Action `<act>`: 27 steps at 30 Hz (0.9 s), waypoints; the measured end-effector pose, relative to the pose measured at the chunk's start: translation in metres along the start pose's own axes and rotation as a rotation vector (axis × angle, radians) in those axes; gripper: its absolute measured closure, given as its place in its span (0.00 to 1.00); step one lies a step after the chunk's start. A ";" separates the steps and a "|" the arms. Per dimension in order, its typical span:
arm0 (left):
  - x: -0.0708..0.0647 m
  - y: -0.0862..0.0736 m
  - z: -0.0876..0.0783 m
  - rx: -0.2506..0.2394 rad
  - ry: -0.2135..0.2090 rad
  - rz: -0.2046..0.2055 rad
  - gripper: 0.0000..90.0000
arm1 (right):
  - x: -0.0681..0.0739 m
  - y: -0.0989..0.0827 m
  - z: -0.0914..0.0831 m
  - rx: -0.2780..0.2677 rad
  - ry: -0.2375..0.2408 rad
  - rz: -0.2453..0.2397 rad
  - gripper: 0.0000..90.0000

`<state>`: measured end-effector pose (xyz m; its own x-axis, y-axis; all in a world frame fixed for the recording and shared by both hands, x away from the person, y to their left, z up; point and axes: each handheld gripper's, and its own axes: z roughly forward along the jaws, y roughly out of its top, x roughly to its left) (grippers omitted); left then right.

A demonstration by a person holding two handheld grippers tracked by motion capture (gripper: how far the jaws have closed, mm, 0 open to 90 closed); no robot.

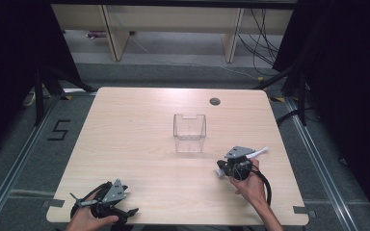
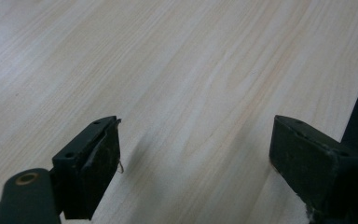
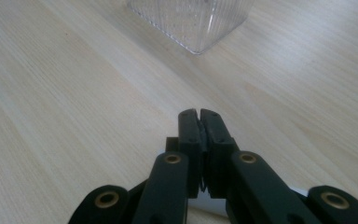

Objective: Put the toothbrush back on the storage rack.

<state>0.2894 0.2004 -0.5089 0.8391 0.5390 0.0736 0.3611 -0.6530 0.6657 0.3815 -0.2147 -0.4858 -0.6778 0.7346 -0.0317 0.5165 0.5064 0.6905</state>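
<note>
Bare wood around both claws, one box ahead

Ahead of the right claw [image 3: 199,114] stands only the clear plastic box [image 1: 190,132], near but apart; bare table [image 1: 139,144] lies to either side of it. The left claw [image 2: 193,154] faces bare wood, its jaws wide apart.

Clear glossy plastic box [image 1: 190,132], matt wooden table [image 1: 139,125]

I see a pale wooden table [image 1: 139,144] with a round cable hole [image 1: 215,101] near its far edge, a clear box [image 1: 190,132] standing just this side of the hole, and a white stick-like thing [image 1: 259,152] lying right of the box.
</note>
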 end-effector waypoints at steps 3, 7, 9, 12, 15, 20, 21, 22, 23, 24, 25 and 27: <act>0.001 0.000 0.000 -0.008 0.003 -0.001 0.18 | 0.001 0.000 0.001 0.007 0.007 -0.004 0.98; 0.001 0.000 0.001 -0.006 -0.001 0.001 0.18 | 0.003 -0.001 0.002 0.018 0.008 0.008 0.98; 0.000 0.000 0.001 -0.008 -0.002 0.001 0.18 | 0.002 -0.002 0.003 0.018 0.016 -0.008 0.98; 0.000 0.000 0.000 -0.008 0.002 -0.001 0.18 | 0.001 -0.002 0.003 0.030 0.028 -0.009 0.98; 0.001 0.000 0.000 -0.011 0.001 -0.003 0.18 | 0.002 -0.002 0.002 0.034 0.031 -0.006 0.98; 0.000 0.000 0.000 -0.012 0.000 -0.003 0.18 | 0.003 -0.006 0.002 0.046 0.042 -0.031 0.98; 0.000 0.000 0.000 -0.011 0.000 -0.001 0.18 | 0.003 -0.007 0.002 0.045 0.048 -0.035 0.98; 0.001 0.001 0.000 -0.013 0.001 0.000 0.18 | 0.005 -0.009 0.002 0.040 0.048 -0.022 0.98; 0.001 0.001 0.000 -0.013 0.001 0.000 0.18 | 0.005 -0.009 0.002 0.040 0.048 -0.022 0.98; 0.001 0.001 0.000 -0.014 0.001 -0.003 0.18 | 0.005 -0.010 0.000 0.051 0.052 -0.011 0.98; 0.001 0.001 -0.001 -0.012 0.000 -0.002 0.18 | 0.006 -0.011 -0.001 0.063 0.063 -0.001 0.98; 0.001 0.000 0.000 -0.011 0.003 -0.007 0.18 | 0.003 -0.014 -0.002 0.064 0.068 -0.026 0.98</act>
<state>0.2904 0.2012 -0.5083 0.8354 0.5450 0.0712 0.3621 -0.6432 0.6746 0.3710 -0.2200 -0.4937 -0.7241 0.6896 0.0022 0.5297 0.5541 0.6422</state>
